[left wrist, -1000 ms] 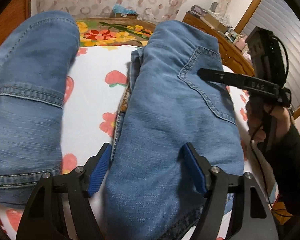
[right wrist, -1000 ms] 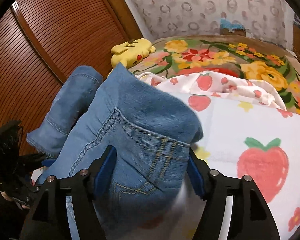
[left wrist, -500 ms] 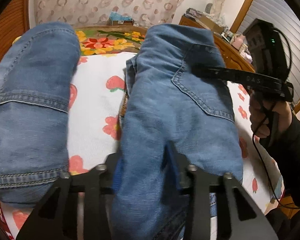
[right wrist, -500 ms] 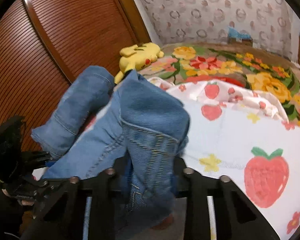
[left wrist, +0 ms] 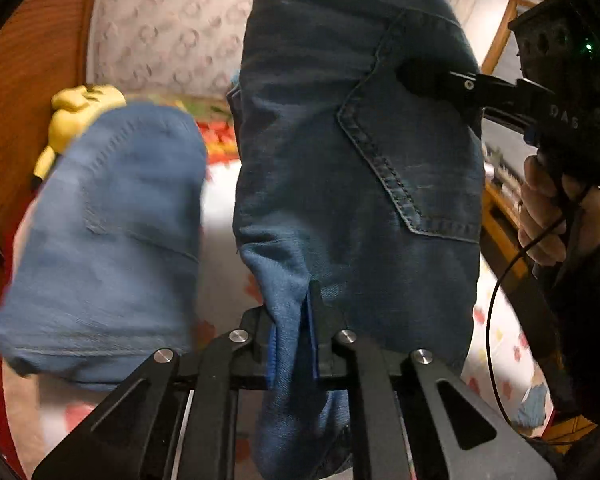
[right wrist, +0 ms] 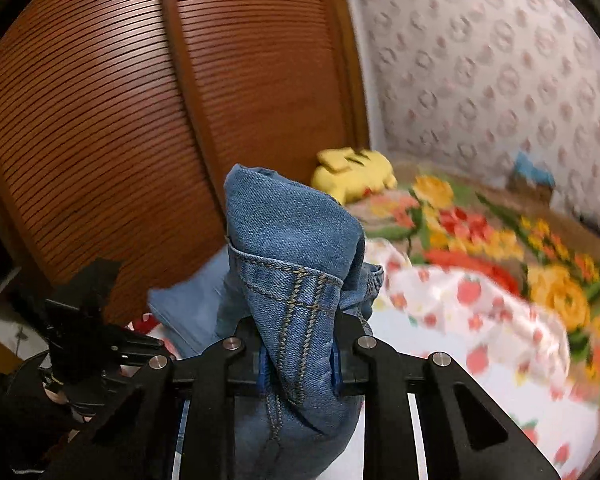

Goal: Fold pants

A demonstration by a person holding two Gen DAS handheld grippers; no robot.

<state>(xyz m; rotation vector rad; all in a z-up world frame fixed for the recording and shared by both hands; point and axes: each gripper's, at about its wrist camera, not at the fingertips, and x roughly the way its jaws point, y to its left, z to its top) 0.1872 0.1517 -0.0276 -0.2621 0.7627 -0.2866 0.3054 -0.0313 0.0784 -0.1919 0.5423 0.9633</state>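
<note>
Left gripper (left wrist: 291,344) clenched on a bunched fold of the blue jeans (left wrist: 352,168), blue pads pressed into the denim at the lower edge of the seat panel. Back pocket (left wrist: 412,152) stitched in pale thread, facing the left wrist camera. Jeans raised above the strawberry-print sheet (right wrist: 480,320), second portion of denim (left wrist: 112,232) hanging blurred at left. Right gripper (right wrist: 300,354) clenched on the waistband corner, denim seam running between the pads; seen also in the left wrist view (left wrist: 480,92), pinching the pocket side. Yellow plush toy (right wrist: 356,174) beside the slatted wooden door (right wrist: 140,120). Floral blanket (right wrist: 500,240) beyond the sheet
</note>
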